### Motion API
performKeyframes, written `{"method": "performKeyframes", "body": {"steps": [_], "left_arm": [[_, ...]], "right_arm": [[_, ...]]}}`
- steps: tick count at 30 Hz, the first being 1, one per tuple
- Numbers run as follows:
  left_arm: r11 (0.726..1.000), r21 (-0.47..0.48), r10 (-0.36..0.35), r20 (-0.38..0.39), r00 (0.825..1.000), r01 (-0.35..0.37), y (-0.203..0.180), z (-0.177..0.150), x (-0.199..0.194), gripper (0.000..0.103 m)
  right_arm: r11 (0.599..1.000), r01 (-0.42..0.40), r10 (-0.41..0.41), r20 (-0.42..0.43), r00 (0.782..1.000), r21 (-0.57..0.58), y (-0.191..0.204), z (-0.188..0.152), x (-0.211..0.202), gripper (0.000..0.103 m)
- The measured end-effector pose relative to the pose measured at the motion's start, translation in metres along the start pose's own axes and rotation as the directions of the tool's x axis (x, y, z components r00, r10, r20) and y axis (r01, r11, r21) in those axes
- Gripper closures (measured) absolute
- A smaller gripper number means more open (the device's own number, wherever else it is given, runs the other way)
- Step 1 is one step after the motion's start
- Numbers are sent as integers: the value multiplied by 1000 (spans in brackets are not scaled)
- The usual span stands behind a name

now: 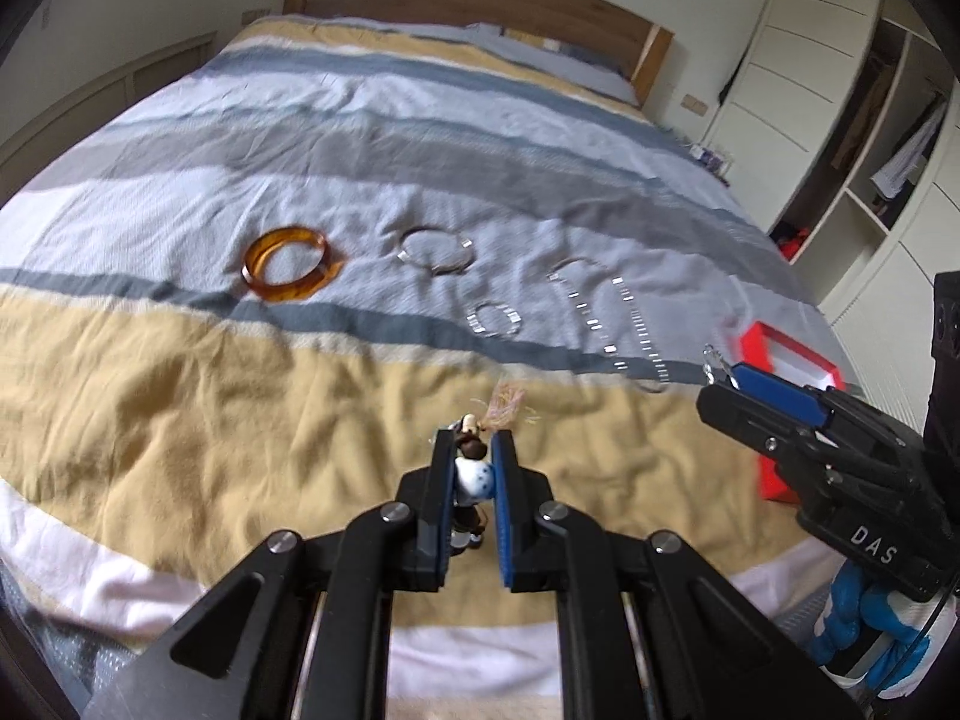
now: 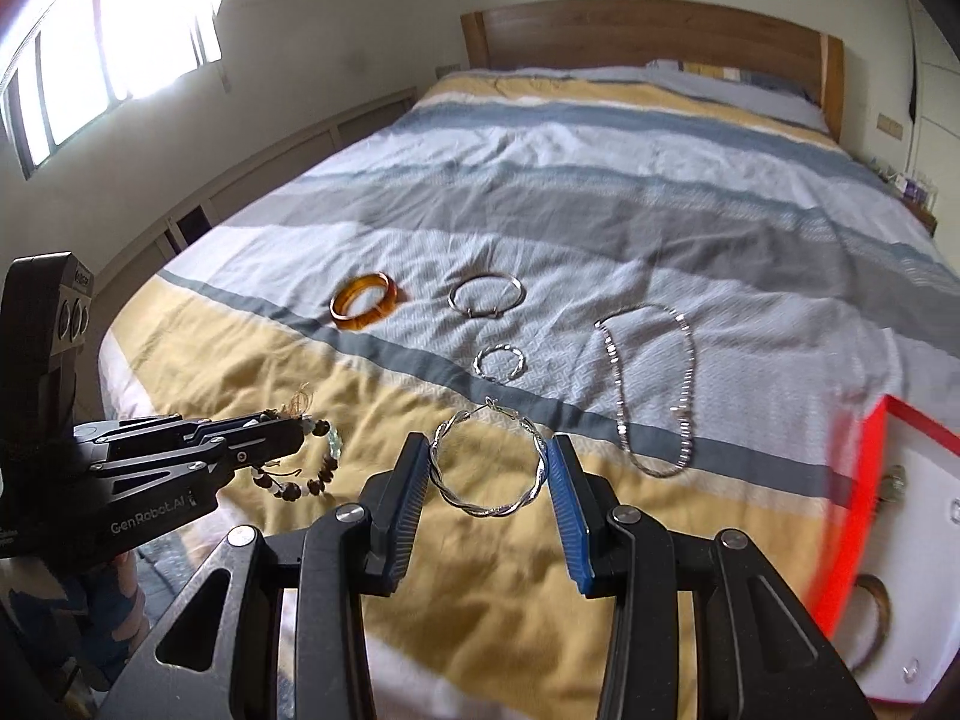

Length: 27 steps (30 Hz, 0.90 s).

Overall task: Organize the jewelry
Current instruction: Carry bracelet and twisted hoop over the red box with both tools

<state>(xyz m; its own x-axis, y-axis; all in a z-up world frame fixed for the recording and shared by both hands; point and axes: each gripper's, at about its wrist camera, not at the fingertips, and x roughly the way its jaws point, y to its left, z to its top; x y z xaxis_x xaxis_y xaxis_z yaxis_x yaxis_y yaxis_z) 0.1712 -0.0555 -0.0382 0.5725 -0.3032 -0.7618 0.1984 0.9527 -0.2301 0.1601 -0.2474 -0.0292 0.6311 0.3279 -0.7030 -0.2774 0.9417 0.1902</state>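
My left gripper (image 1: 474,438) is shut on a beaded bracelet (image 1: 474,477) with brown and white beads and a tassel, held above the yellow stripe of the bed cover. In the right wrist view the left gripper (image 2: 294,426) has that bracelet (image 2: 306,480) dangling from it. My right gripper (image 2: 489,450) is shut on a twisted silver hoop earring (image 2: 489,507), and both pads touch its rim. The right gripper (image 1: 729,381) also shows at the right of the left wrist view. On the cover lie an amber bangle (image 2: 366,302), a silver bangle (image 2: 486,295), a small silver hoop (image 2: 499,362) and a silver necklace (image 2: 654,390).
A red box (image 2: 870,480) with a white inside stands at the bed's right edge, and a few small pieces lie in it. The same box (image 1: 786,354) lies behind the right gripper. A wooden headboard (image 2: 648,30) is far back, and open wardrobe shelves (image 1: 870,180) stand at the right.
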Motion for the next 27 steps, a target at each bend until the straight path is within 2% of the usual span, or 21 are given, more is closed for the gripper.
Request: {"method": "performKeyframes", "body": {"steps": [7,13,21,27], "left_arm": [[996,65,-65,34,997,62,-49,8,-30,92],[977,150,-157,18,987,153,-121,19,-31,92],[929,258,-266,-33,963,265,-223,37,-4,92],[893,317,-298,-116,948,320,-289,33,40,92]], "right_arm": [[998,49,-52,76,996,42,-24,-10,-59,63],[988,114,-124,102,987,104,-71,-27,-101,63],[956,228,-245,74,967,184,-158,-52,-132,63],[937,281,-291,17,957,209,-223,-65,-123,63]]}}
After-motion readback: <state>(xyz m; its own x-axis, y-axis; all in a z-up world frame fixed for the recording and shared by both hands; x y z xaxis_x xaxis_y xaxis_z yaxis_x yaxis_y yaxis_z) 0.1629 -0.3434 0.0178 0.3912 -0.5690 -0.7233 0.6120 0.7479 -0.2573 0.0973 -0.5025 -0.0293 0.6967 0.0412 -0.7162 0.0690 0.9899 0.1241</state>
